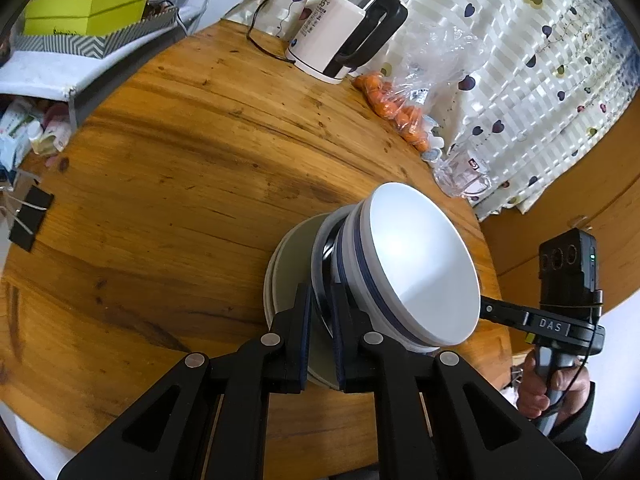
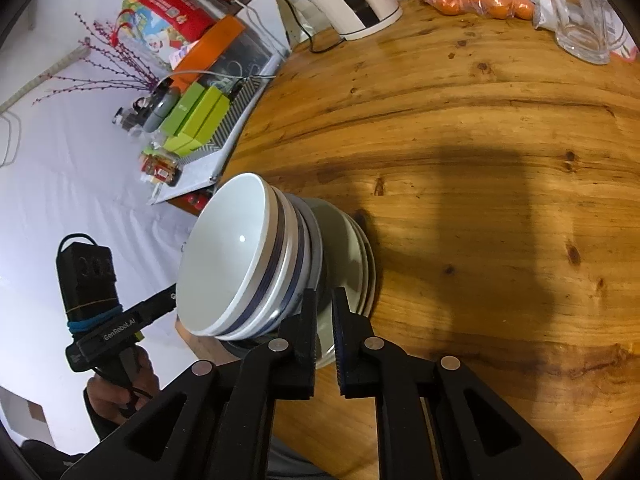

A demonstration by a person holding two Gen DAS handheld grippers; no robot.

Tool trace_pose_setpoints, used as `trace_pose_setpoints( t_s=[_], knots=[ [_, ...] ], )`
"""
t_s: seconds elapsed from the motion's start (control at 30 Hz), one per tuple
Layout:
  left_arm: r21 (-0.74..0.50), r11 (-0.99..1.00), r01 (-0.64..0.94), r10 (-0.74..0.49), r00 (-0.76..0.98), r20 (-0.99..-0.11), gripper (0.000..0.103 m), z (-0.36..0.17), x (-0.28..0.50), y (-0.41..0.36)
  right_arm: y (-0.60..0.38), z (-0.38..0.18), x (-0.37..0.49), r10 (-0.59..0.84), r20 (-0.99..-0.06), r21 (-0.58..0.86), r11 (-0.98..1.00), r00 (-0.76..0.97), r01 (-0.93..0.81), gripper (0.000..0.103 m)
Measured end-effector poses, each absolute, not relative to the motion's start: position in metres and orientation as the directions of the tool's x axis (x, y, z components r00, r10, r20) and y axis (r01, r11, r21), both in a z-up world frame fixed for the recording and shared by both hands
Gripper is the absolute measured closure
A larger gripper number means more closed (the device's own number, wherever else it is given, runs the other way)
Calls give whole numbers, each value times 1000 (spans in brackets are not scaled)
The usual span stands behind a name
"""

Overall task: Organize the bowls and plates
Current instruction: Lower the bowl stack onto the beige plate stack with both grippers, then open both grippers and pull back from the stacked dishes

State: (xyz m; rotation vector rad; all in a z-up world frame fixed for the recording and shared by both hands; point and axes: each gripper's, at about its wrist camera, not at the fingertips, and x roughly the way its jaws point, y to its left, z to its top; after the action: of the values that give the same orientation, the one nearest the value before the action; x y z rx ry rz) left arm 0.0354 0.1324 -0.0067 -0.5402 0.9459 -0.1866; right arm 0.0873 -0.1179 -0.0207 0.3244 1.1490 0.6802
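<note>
A stack of dishes stands near the front edge of the round wooden table (image 1: 180, 160). Greyish-green plates (image 1: 290, 264) lie at the bottom, with white bowls with a blue band (image 1: 420, 264) nested on top. My left gripper (image 1: 321, 292) is shut on the plate rim at the stack's near side. From the opposite side my right gripper (image 2: 325, 292) is shut on the plate rim (image 2: 344, 248), below the bowls (image 2: 224, 256). Each view shows the other gripper past the stack, held by a hand (image 1: 552, 388). Whether the stack rests on the table or is just lifted I cannot tell.
At the table's far edge stand a white electric kettle (image 1: 340, 28) with its cord, a plastic bag of oranges (image 1: 396, 104) and a glass mug (image 1: 464, 176). A black binder clip (image 1: 30, 216) lies at the left edge. Green boxes (image 1: 88, 4) sit on a shelf beyond.
</note>
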Motion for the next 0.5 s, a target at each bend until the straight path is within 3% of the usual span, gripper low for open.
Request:
trace_pose_setpoints(
  t_s=[0.23,0.5],
  knots=[
    [-425,899,-104,-276,621,-734,93,11,21,124,-113,-6,75,638,-720,531,760,272,-375,74],
    [-325,939,-115,-176,653,-737,93,25,6,111,-106,7,57,636,-716,503,756,287,-419,66]
  ],
)
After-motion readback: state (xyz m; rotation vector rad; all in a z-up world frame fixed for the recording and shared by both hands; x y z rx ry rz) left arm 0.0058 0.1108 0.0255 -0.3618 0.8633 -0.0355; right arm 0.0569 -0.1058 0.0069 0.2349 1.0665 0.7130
